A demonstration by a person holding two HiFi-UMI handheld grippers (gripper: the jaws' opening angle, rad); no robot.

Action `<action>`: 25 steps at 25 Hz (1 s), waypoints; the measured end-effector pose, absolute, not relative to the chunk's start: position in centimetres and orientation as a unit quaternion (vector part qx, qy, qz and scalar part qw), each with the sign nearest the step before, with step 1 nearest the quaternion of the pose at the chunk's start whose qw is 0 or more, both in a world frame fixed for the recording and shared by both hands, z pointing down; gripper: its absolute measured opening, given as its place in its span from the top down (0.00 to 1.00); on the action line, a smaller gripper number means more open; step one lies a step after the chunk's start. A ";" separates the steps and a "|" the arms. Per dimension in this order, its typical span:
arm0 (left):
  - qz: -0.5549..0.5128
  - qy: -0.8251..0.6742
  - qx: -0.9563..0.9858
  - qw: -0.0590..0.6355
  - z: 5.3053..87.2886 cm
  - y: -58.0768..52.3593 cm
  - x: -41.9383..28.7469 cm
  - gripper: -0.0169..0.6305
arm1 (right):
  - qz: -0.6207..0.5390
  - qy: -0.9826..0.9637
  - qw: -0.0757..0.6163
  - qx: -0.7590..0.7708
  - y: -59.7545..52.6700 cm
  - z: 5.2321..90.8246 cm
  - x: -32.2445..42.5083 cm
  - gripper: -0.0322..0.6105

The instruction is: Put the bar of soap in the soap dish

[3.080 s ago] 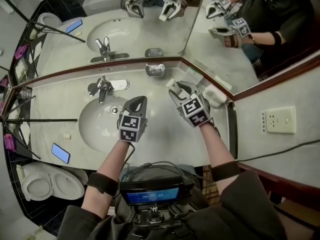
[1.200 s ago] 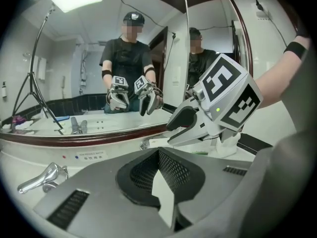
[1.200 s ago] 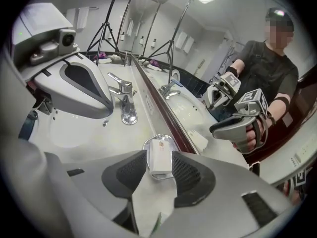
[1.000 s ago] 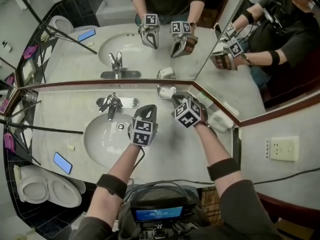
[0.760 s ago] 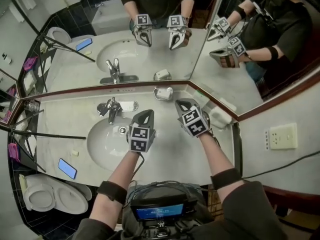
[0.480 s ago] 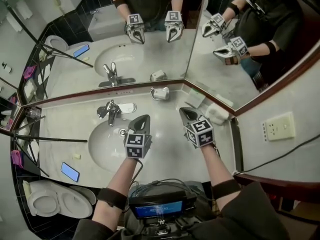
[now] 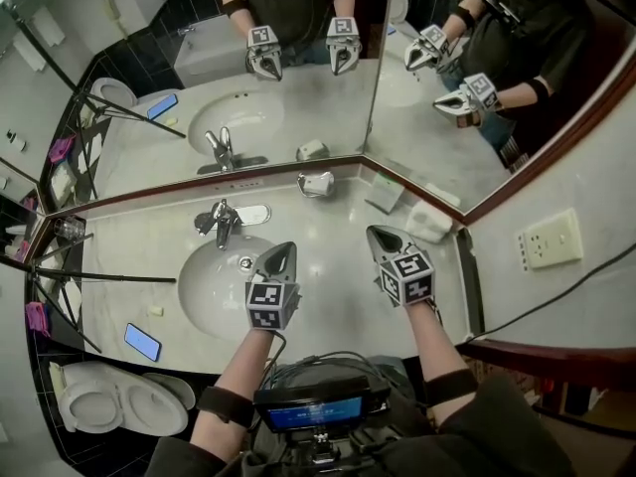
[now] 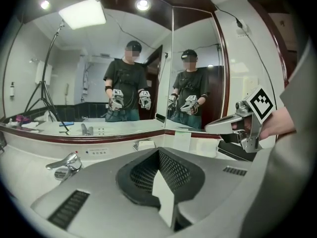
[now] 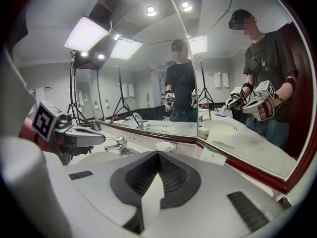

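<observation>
I see soap point(image 7: 322, 180) lying in dish point(image 7: 307, 187) at back of table point(image 7: 338, 271), against mirror point(image 7: 298, 87). Left gripper point(image 7: 285, 250): fingers closed, empty. Right gripper point(image 7: 379, 234): fingers closed, empty. Both over table beside sink point(image 7: 214, 288), well apart from dish

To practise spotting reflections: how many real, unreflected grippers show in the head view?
2: left gripper over the right rim of the sink, right gripper over the counter beside it. None seems hidden.
</observation>
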State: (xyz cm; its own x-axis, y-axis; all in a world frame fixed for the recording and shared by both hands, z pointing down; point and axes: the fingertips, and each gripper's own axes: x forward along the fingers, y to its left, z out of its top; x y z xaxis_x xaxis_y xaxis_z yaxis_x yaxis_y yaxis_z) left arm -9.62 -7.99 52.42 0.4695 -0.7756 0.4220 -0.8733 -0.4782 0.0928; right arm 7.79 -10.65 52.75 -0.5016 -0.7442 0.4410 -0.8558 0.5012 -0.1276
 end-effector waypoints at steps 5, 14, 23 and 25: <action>0.162 -0.494 0.839 0.158 52.8 -8.0 -9.6 0.97 | 0.164 -0.851 0.170 0.469 -10.7 52.9 7.7 0.92; 0.193 -0.478 0.840 0.172 54.0 -10.8 -7.7 0.84 | 0.160 -0.854 0.175 0.464 -11.5 52.8 7.1 0.92; 0.235 -0.439 0.846 0.191 56.5 -17.4 -3.5 0.41 | 0.174 -0.850 0.176 0.464 -12.9 54.4 7.4 0.92; 0.246 -0.439 0.842 0.198 57.5 -18.9 -3.0 0.35 | 0.175 -0.850 0.178 0.465 -13.3 54.6 7.5 0.92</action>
State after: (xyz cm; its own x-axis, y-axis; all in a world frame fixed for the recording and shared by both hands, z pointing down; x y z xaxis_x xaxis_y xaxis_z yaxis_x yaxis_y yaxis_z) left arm -3.02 -18.92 57.51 0.4944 -0.6410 0.5871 -0.8353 -0.5371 0.1170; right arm 7.51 -13.26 54.63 -0.5049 -0.7274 0.4647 -0.8519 0.5067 -0.1324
